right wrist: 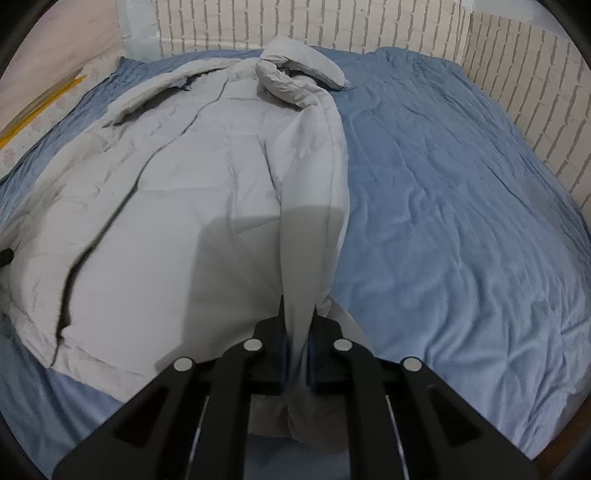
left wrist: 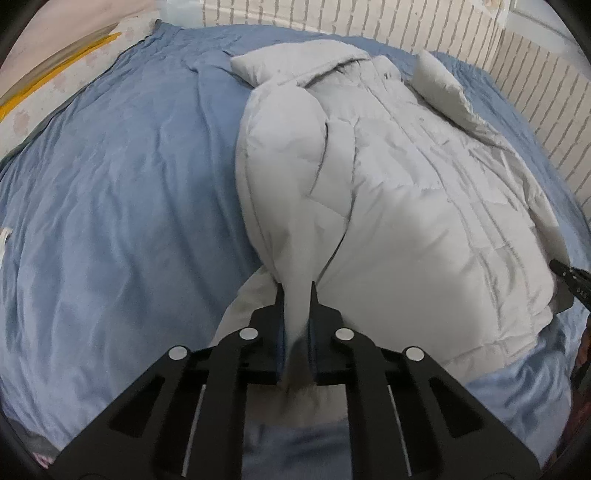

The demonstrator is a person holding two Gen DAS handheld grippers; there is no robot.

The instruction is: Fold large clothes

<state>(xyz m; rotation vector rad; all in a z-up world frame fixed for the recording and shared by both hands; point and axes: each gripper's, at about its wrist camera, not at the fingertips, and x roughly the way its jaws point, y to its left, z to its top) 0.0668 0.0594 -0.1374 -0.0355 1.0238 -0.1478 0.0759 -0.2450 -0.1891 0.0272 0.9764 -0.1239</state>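
Note:
A pale grey puffer jacket (left wrist: 399, 192) lies front up on a blue bedspread (left wrist: 122, 192), collar at the far end. My left gripper (left wrist: 296, 291) is shut on the jacket's left sleeve, lifted and stretched toward me. In the right wrist view the same jacket (right wrist: 177, 206) fills the left half. My right gripper (right wrist: 298, 306) is shut on the right sleeve, also pulled taut toward me. The right gripper's tip (left wrist: 570, 280) shows at the right edge of the left wrist view.
The bedspread (right wrist: 461, 206) covers the whole bed. A white brick-pattern wall (right wrist: 332, 26) runs behind and along the right side (left wrist: 535, 96). A pinkish floor with a yellow strip (left wrist: 55, 77) lies beyond the bed's far left corner.

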